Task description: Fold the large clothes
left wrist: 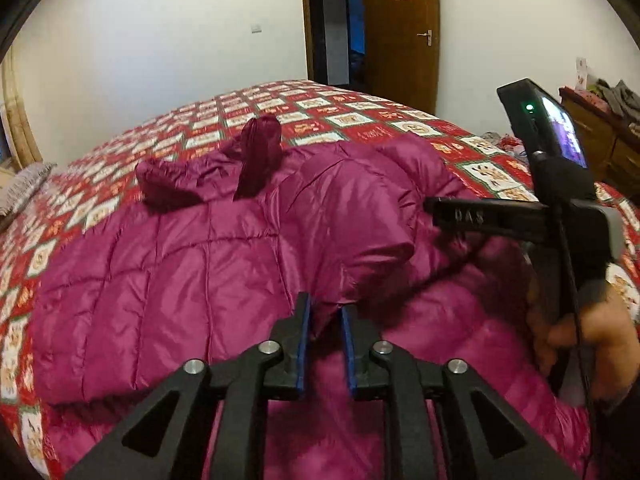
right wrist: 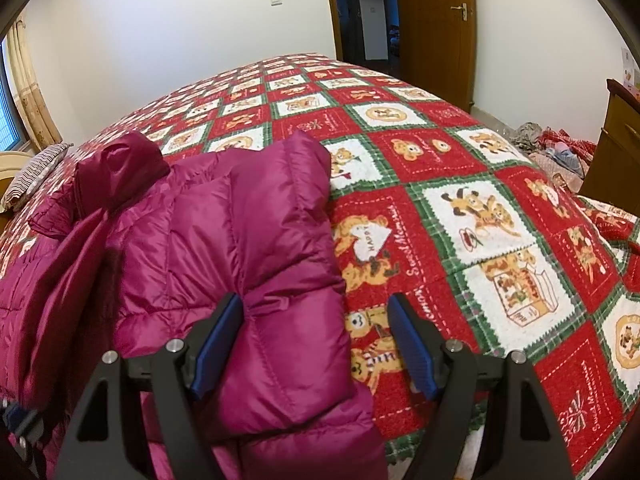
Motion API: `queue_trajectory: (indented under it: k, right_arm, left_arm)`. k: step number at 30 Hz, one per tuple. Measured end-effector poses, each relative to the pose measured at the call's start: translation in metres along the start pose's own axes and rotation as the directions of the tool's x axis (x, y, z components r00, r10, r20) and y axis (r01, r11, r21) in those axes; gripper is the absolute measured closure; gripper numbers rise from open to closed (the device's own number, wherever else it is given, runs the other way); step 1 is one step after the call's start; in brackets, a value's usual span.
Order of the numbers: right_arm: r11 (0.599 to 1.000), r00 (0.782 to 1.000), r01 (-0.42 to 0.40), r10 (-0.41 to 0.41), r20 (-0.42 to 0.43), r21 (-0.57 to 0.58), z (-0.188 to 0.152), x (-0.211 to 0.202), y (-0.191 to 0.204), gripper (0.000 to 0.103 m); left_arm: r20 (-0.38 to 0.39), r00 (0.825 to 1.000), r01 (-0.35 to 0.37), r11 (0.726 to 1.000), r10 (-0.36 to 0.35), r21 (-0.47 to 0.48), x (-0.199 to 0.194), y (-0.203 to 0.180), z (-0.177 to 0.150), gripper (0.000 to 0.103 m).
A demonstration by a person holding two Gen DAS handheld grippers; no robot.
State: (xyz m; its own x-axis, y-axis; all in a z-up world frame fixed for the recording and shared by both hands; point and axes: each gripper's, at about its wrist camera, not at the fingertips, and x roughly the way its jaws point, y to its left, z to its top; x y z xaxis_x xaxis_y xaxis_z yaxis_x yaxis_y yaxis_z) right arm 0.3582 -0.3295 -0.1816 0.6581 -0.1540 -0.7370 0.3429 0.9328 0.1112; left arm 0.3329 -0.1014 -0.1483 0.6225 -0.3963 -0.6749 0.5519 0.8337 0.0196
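A magenta quilted down jacket [left wrist: 192, 264] lies spread on the bed, its darker hood [left wrist: 256, 152] bunched at the far side. In the left wrist view my left gripper [left wrist: 326, 334] hovers low over the jacket. Its blue pads stand a narrow gap apart, and a loose tip of fabric lies between them. In the right wrist view the jacket [right wrist: 256, 240] lies folded over itself along its right edge. My right gripper [right wrist: 316, 344] is wide open over that edge. Its left pad [right wrist: 218, 340] touches the fold, while the right pad hangs over the bedspread.
A red, green and white bear-print bedspread [right wrist: 460, 208] covers the bed. A person's hand [left wrist: 592, 332] holds the right gripper's handle, with a lit screen [left wrist: 560, 128] above it. A wooden door [right wrist: 436, 20] and doorway are behind; a wooden dresser [right wrist: 616, 148] and floor clutter are at right.
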Motion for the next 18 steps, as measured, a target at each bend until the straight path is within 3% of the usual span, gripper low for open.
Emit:
queue_trajectory:
  k: [2, 3, 4, 9, 13, 15, 18]
  right_arm:
    - [1.000, 1.000, -0.001, 0.001, -0.001, 0.001, 0.000, 0.000, 0.000, 0.025]
    - [1.000, 1.000, 0.000, 0.000, -0.001, 0.000, 0.000, 0.000, 0.000, 0.025]
    - [1.000, 1.000, 0.000, 0.000, -0.002, -0.001, 0.000, 0.000, 0.000, 0.024]
    - [1.000, 1.000, 0.002, -0.002, -0.002, 0.004, 0.001, -0.007, -0.002, 0.025]
    - [0.999, 0.991, -0.032, 0.028, 0.134, 0.027, -0.003, -0.058, -0.007, 0.026]
    - [0.995, 0.982, -0.094, 0.096, 0.162, -0.021, -0.003, -0.078, 0.007, 0.026]
    - [0.974, 0.970, -0.207, 0.217, 0.111, -0.097, -0.001, -0.085, 0.038, 0.023]
  left_arm:
    - [-0.011, 1.000, 0.026, 0.999, -0.026, -0.026, -0.003, 0.001, -0.005, 0.057]
    - [-0.009, 0.999, 0.041, 0.998, -0.041, -0.037, -0.004, 0.003, -0.006, 0.041]
    - [-0.001, 0.999, 0.047, 0.998, -0.047, -0.043, -0.005, 0.003, -0.007, 0.033]
    - [0.037, 0.999, 0.008, 1.000, -0.008, -0.019, -0.024, 0.003, -0.006, 0.032]
    - [0.113, 0.991, -0.062, 0.992, 0.074, -0.106, -0.054, 0.037, -0.009, 0.032]
    - [0.139, 0.982, -0.094, 0.971, 0.126, -0.220, -0.067, 0.066, -0.010, 0.032]
    - [0.132, 0.965, -0.158, 0.902, 0.228, -0.401, -0.081, 0.115, -0.014, 0.032]
